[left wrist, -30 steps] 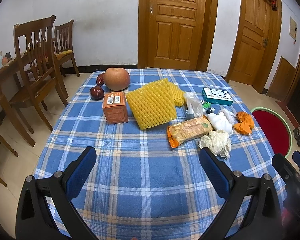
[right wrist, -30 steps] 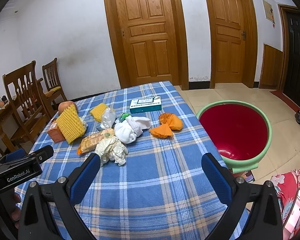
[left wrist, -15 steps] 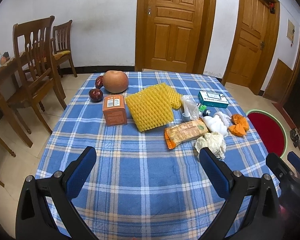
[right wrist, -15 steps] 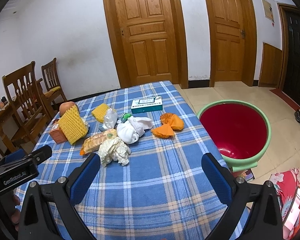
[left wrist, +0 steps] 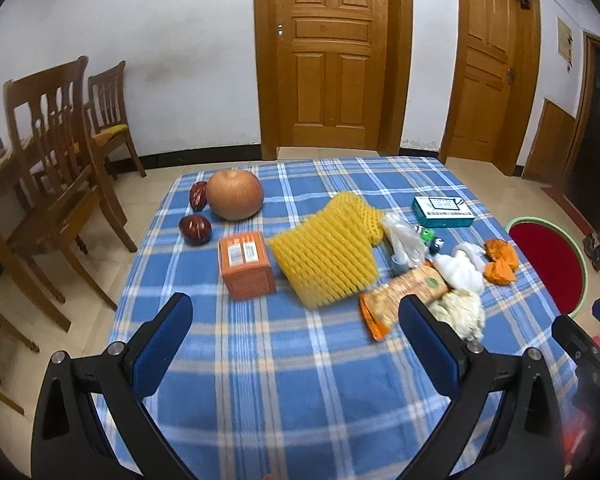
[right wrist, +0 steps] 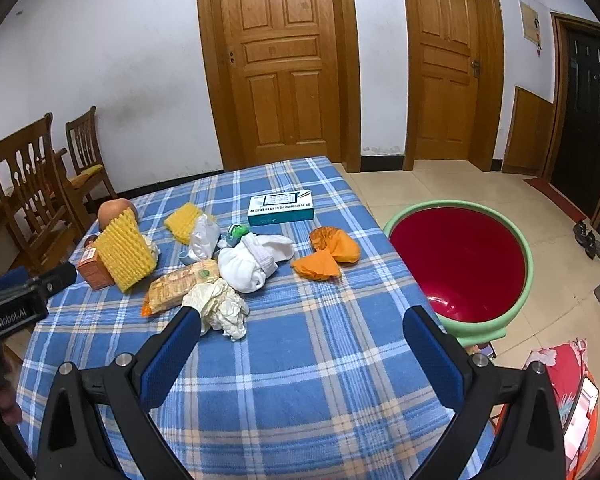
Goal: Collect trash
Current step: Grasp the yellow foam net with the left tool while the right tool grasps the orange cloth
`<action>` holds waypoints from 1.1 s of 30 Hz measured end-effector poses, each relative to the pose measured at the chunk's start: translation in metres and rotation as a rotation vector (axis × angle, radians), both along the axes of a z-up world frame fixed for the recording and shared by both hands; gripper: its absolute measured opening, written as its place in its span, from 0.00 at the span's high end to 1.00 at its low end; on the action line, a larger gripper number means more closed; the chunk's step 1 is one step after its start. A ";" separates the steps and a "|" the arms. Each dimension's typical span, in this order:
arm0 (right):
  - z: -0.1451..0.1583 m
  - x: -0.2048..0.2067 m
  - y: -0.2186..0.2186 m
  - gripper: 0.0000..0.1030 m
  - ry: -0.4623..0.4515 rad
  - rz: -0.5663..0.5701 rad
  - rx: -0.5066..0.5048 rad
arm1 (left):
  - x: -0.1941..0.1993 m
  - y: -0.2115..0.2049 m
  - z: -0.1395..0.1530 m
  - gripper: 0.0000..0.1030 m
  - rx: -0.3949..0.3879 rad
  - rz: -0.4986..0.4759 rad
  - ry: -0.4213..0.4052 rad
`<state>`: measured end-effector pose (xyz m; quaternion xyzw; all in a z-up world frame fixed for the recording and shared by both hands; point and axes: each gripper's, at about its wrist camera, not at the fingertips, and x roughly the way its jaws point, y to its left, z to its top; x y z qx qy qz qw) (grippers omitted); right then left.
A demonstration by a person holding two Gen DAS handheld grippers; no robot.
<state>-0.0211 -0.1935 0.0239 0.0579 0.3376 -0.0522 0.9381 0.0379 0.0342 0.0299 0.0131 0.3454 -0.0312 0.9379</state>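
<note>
Trash lies in the middle of a blue plaid table (left wrist: 284,364): a yellow foam net (left wrist: 326,254), a biscuit wrapper (left wrist: 402,294), a crumpled paper ball (right wrist: 219,307), a white wad (right wrist: 252,262), orange peel (right wrist: 328,252), a clear bag (right wrist: 204,236). Beside the table's right edge stands a red basin with a green rim (right wrist: 460,256). My left gripper (left wrist: 296,332) hangs open over the near table, short of the net. My right gripper (right wrist: 300,344) is open too, its left finger beside the paper ball.
An orange carton (left wrist: 246,266), a round orange fruit (left wrist: 235,195), two dark red fruits (left wrist: 196,229) and a teal box (left wrist: 442,211) also sit on the table. Wooden chairs (left wrist: 56,168) stand left. Doors are behind. A red patterned thing (right wrist: 564,384) lies on the floor at right.
Both grippers have moved slightly forward and lower over the table, so the trash looks nearer. The right gripper's left finger now reaches the paper ball. Both stay open.
</note>
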 end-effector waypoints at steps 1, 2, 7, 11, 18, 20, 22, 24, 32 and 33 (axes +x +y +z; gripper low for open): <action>0.000 0.003 0.001 0.00 0.004 -0.003 -0.005 | 0.006 0.001 -0.001 0.01 -0.001 -0.011 0.002; 0.000 0.007 0.001 0.00 0.012 -0.010 -0.008 | 0.010 0.002 -0.002 0.01 -0.004 -0.019 0.006; -0.002 0.029 0.000 0.00 0.039 -0.048 -0.033 | 0.038 -0.002 -0.007 0.01 -0.018 -0.070 0.032; -0.005 0.047 -0.002 0.00 0.063 -0.062 -0.063 | 0.053 -0.010 -0.011 0.02 -0.012 -0.092 0.037; -0.023 0.084 -0.007 0.15 0.135 -0.006 -0.080 | 0.079 -0.022 -0.025 0.10 0.002 -0.120 0.078; -0.027 0.091 -0.010 0.18 0.141 0.013 -0.075 | 0.084 -0.025 -0.031 0.13 0.009 -0.115 0.094; -0.031 0.096 -0.013 0.22 0.146 0.027 -0.070 | 0.089 -0.028 -0.036 0.16 0.024 -0.104 0.108; -0.037 0.103 -0.019 0.25 0.157 0.045 -0.053 | 0.092 -0.031 -0.041 0.19 0.037 -0.093 0.118; -0.052 0.118 -0.037 0.44 0.194 0.106 0.015 | 0.097 -0.035 -0.051 0.37 0.042 -0.043 0.134; -0.054 0.119 -0.040 0.46 0.198 0.112 0.029 | 0.097 -0.034 -0.051 0.37 0.040 -0.031 0.140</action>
